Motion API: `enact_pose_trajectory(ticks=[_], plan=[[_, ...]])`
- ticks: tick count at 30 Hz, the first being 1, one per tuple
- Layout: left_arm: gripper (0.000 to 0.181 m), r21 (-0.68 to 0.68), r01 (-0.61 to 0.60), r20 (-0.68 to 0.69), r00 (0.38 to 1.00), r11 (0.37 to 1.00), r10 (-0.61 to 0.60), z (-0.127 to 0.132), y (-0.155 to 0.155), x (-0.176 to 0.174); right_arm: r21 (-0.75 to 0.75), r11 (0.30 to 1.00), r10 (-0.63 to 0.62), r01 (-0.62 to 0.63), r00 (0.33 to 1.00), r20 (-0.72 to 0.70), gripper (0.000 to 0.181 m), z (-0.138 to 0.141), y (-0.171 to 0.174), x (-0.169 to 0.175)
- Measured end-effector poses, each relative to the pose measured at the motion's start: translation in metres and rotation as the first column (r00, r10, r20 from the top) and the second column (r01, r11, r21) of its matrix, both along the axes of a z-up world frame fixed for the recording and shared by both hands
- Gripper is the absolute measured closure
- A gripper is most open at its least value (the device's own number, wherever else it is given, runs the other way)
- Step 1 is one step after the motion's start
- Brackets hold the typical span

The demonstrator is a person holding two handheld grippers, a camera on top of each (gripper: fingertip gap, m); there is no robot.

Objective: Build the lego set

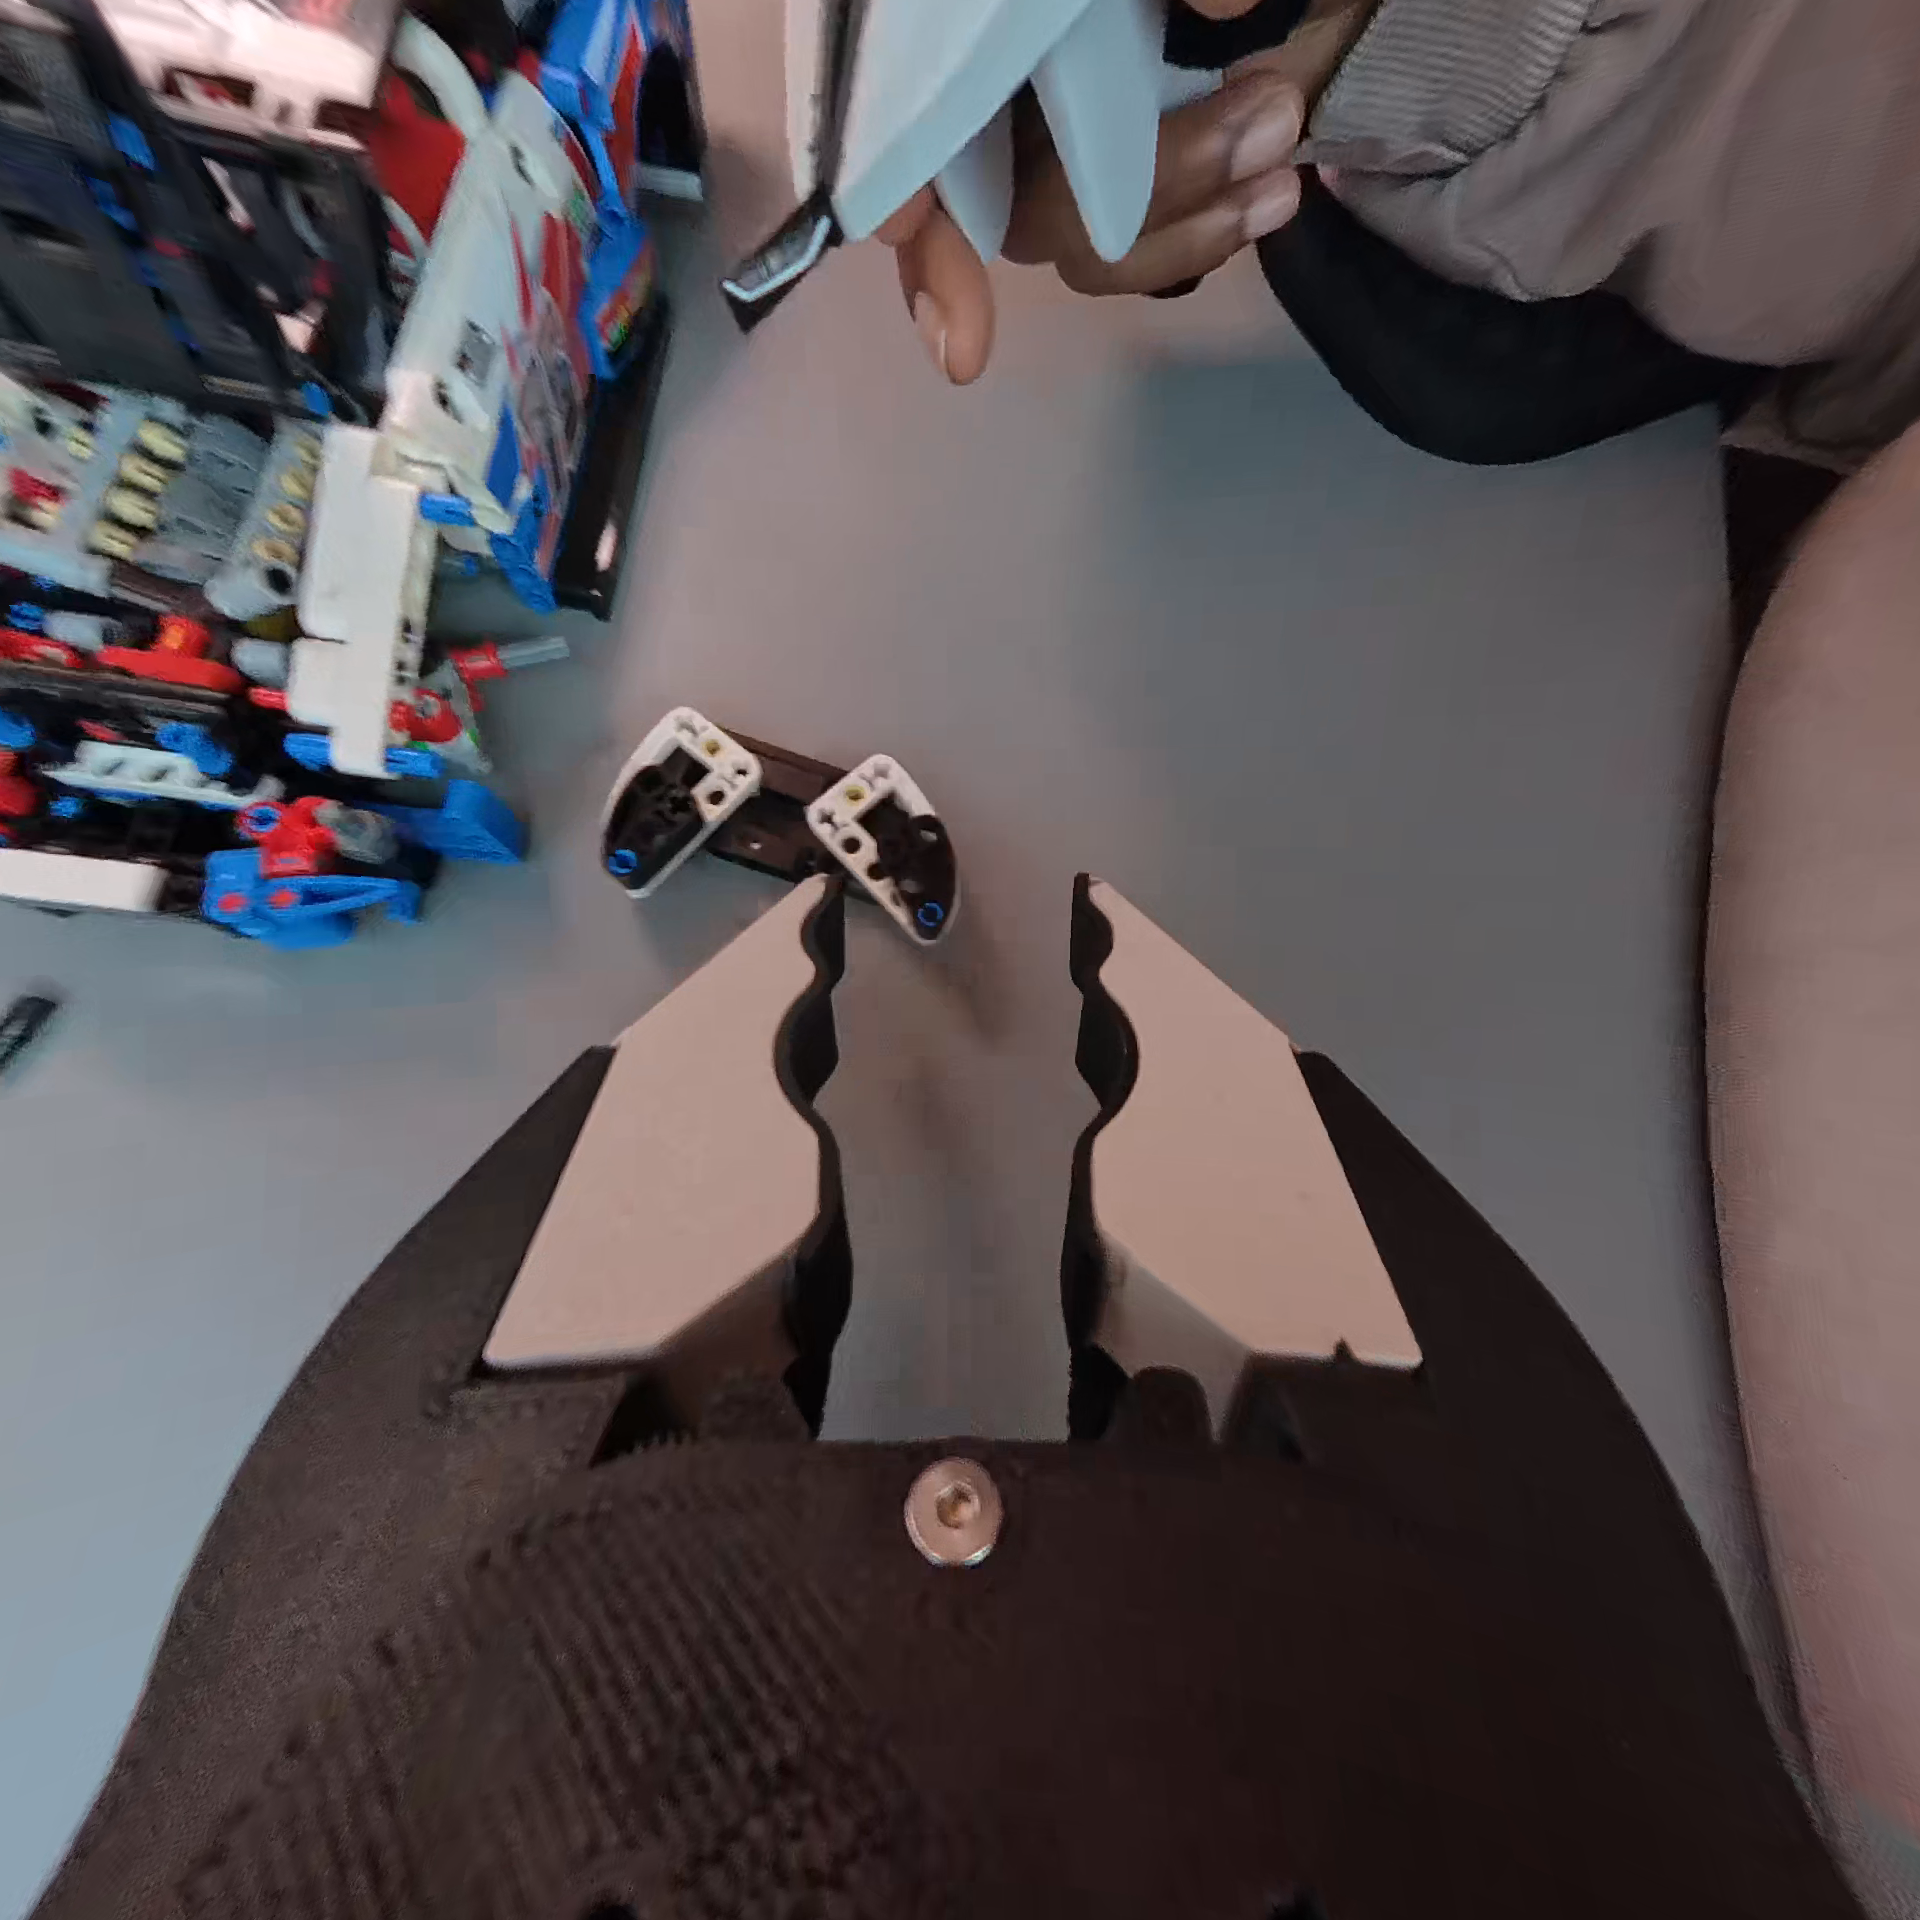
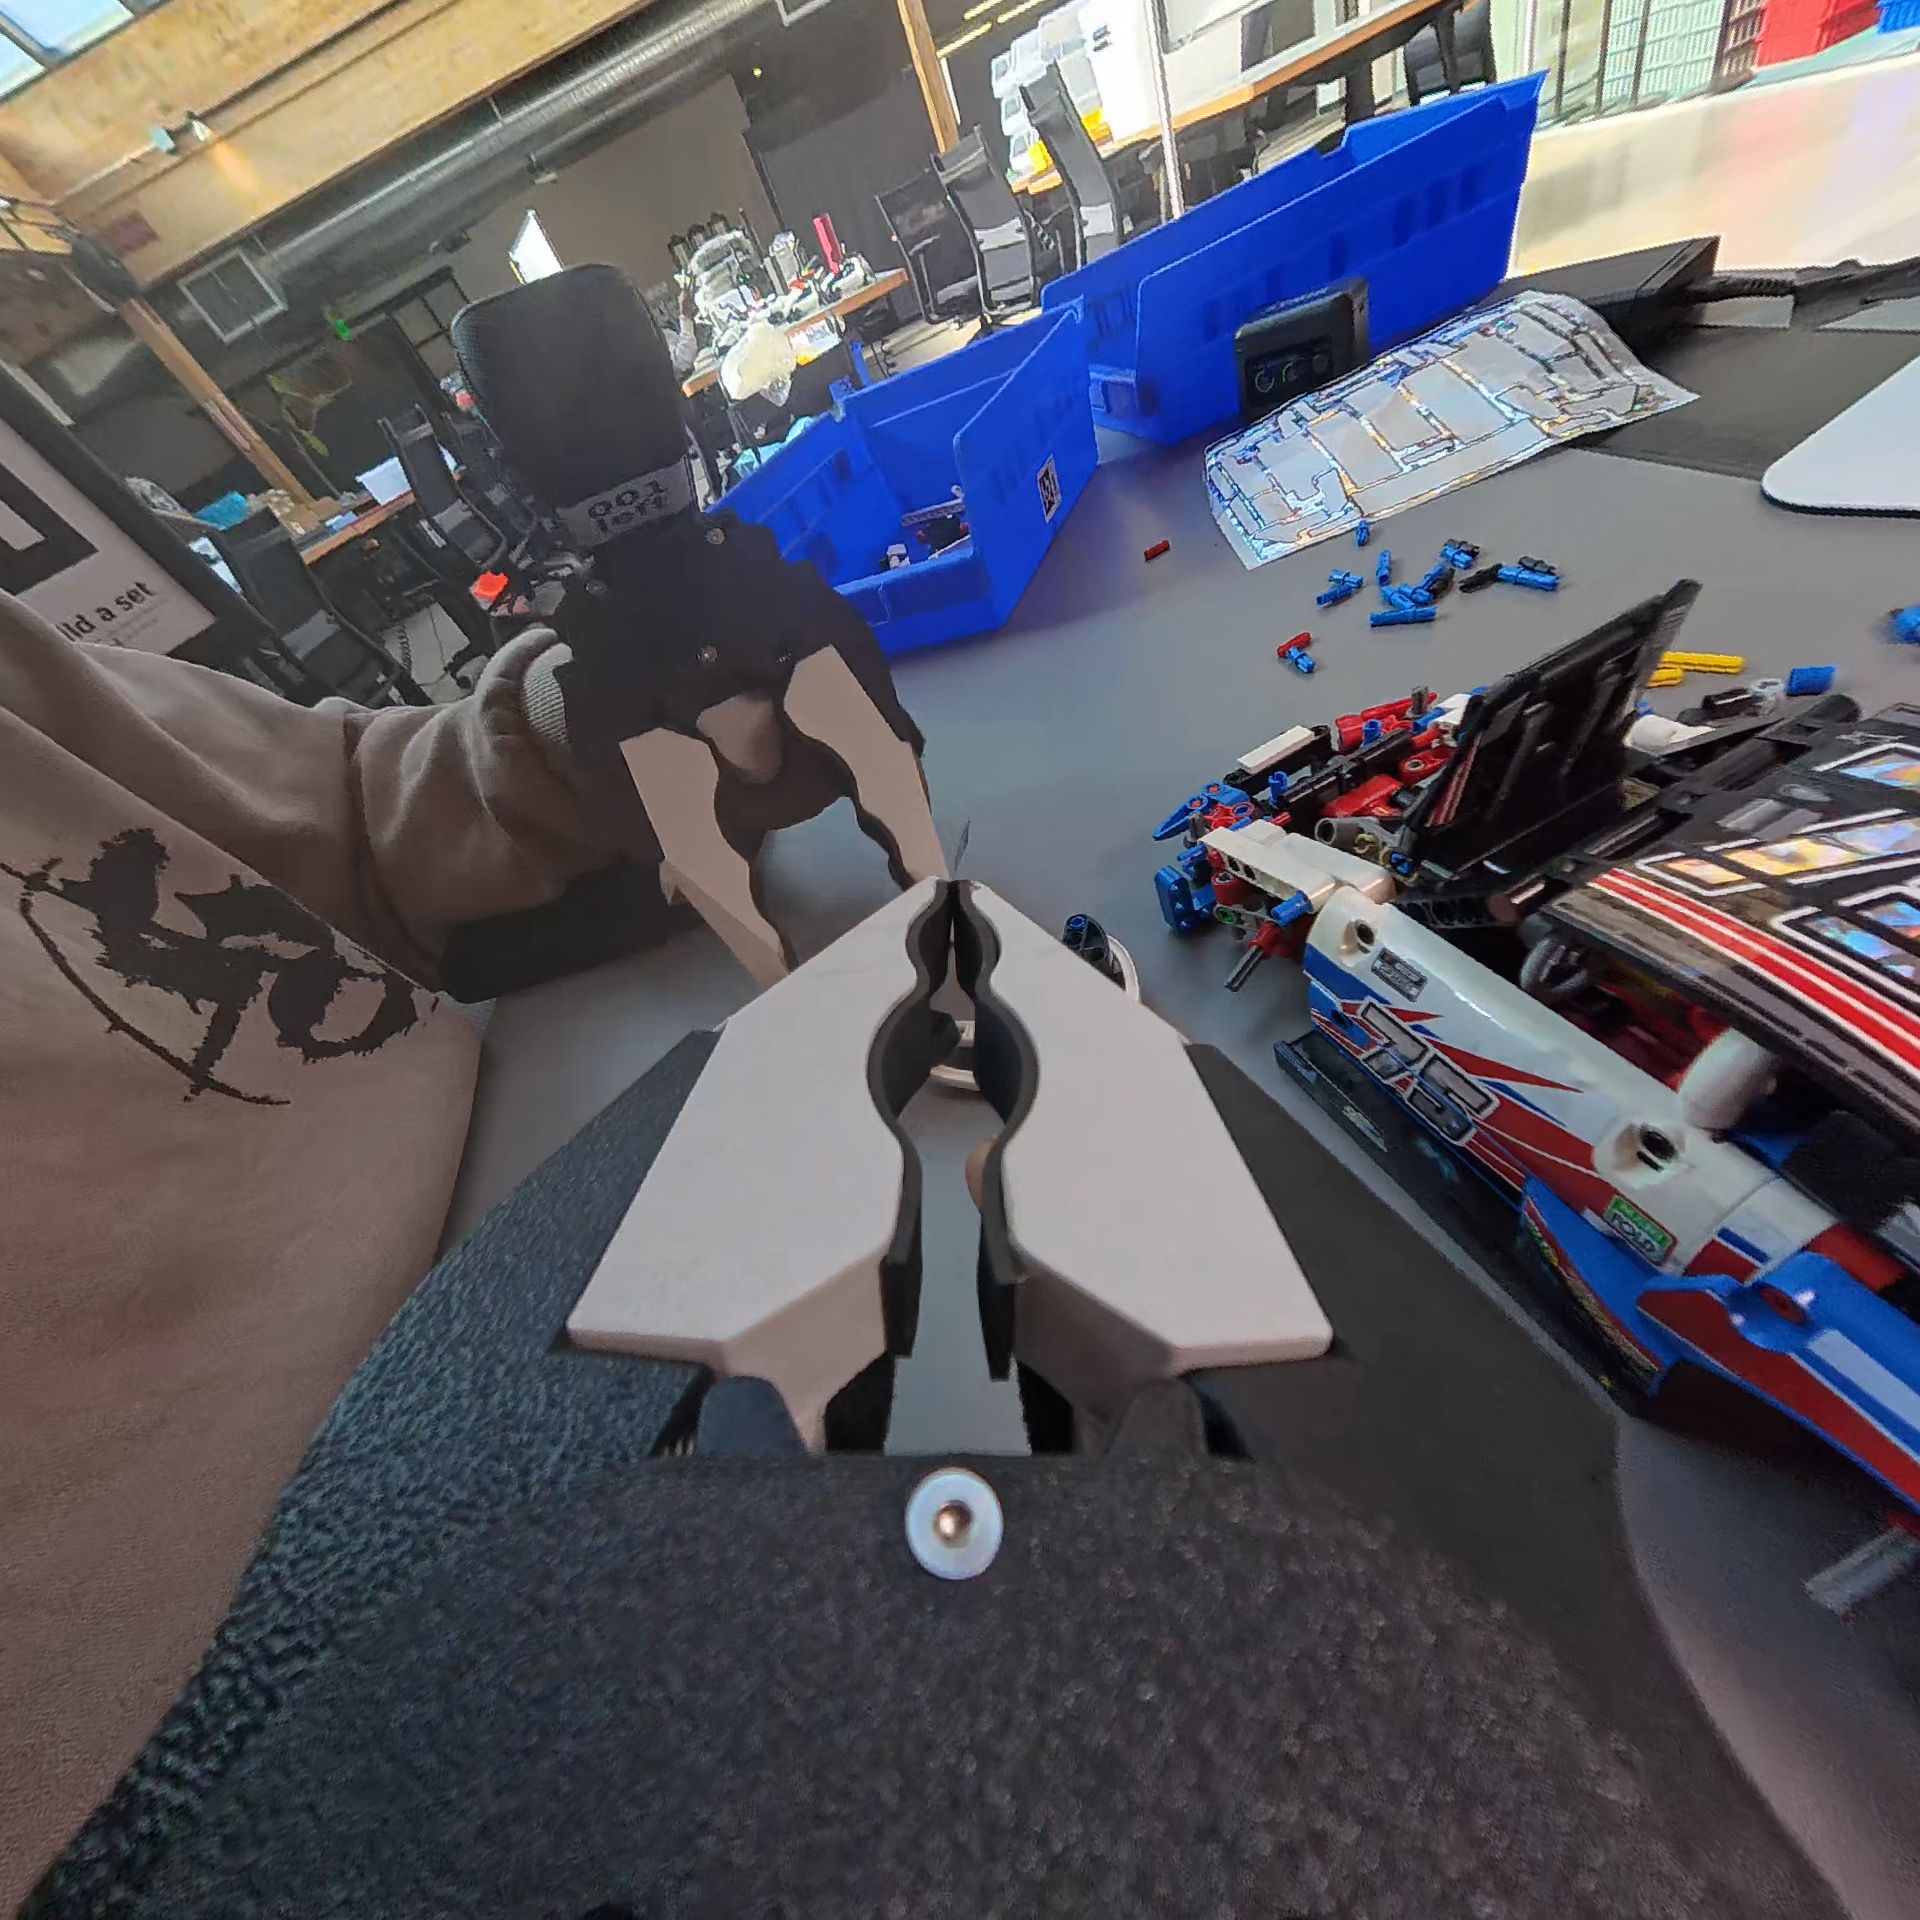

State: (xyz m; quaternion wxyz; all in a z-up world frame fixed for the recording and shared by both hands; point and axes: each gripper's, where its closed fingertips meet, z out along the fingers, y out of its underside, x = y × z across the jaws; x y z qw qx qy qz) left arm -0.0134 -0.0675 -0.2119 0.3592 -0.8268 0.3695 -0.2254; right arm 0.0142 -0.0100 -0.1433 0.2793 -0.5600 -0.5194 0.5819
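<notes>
On the grey surface, my left tongs hang spread just short of the small white-and-black lego sub-assembly; grabbing it looks next. My right tongs are pressed together, pinching something thin I can't identify. The red, white and blue lego car sits nearby, partly cut off.

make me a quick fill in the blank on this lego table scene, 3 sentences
1. The left tool hangs over the grey table with its jaws ____.
2. The small black-and-white lego piece lies ____ the table, near the left tool's tips.
3. The right tool has its tips ____.

Missing words: open; on; shut
</notes>
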Motion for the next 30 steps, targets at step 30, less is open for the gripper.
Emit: enact_pose_trajectory(ticks=[30], plan=[[0.121,0.097,0.29,-0.137,0.951,0.952,-0.276,-0.027,0.014,-0.005,0.0,1.0,0.014,-0.014,1.0,-0.001,0.181,0.002,0.001,0.006]])
